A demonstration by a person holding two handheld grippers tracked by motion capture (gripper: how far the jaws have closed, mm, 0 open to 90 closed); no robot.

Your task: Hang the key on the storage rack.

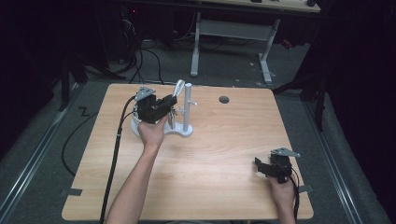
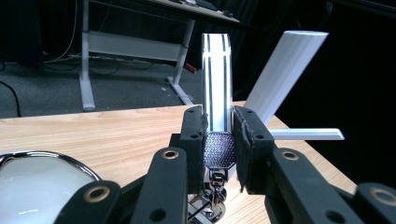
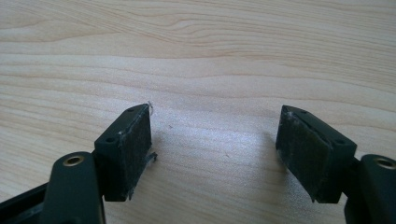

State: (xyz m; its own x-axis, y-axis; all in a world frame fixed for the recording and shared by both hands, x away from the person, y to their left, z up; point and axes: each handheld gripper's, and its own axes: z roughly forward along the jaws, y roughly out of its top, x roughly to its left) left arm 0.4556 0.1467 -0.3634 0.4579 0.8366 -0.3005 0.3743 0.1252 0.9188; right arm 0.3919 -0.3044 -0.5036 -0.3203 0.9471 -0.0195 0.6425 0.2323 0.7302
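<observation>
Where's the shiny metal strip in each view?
High view: metal strip sticks up from the left tool, just left of the white post, towards the far left of the table.
Left gripper view: centre, upright, clamped between the jaws, with the post slanting at its right.
Right gripper view: open right tool over bare wood.
Shared landmark: wooden tabletop.

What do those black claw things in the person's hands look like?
Both grippers, left and right, are black and blocky. Each has two flat jaws with dark, rough pads and brass-ringed screw holes. A grey three-cornered plate sits on top, a black cable trails behind. The forearms are bare, no sleeves.
</observation>
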